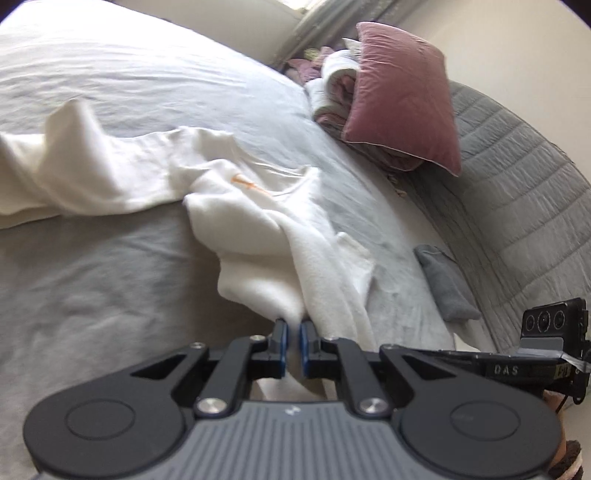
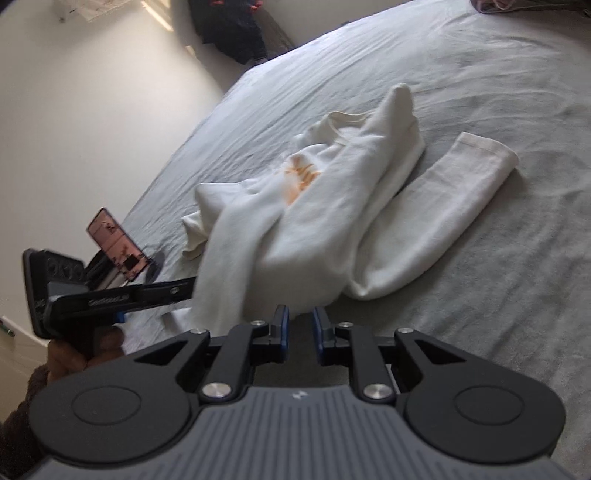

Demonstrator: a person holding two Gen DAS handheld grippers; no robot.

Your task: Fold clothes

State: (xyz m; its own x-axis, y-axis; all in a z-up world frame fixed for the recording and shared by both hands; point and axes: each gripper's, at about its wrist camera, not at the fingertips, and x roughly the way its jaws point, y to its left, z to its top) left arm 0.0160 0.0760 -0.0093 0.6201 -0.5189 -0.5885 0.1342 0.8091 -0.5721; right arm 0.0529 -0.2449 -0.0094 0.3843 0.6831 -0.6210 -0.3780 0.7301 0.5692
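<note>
On the bed: white sweatshirt [image 2: 332, 206] with an orange print lies crumpled mid-mattress, one sleeve [image 2: 443, 206] flopped out flat to the side, the other bunched up.
Left gripper [image 1: 293, 325]: pinched tight on a fold of the sweatshirt's edge, cloth runs straight up out of the blue pads. My guess is it's holding the hem so the body can get pulled flat before any actual folding.
Right gripper [image 2: 300, 314]: fingers apart with nothing between them, sitting just beside the near edge of the fabric. Looks to me like it's lining up for the matching grab on the other side.
Why it matters: one corner held alone just drags the heap, so a second grip seems needed to spread it.
Progress: early days I'd say, nothing is squared off yet.
Surface: soft grey bedsheet [image 1: 92, 277], wrinkly, so cloth will probably cling a bit instead of sliding.
Room stuff: dusty pink pillow [image 1: 402, 96] leaning on a stack of folded blankets [image 1: 332, 92], quilted grey headboard [image 1: 517, 177], small grey cloth [image 1: 447, 284] near it, pale walls.
Far corner: dark clothing pile [image 2: 236, 29] by the wall, can't tell what exactly.
</note>
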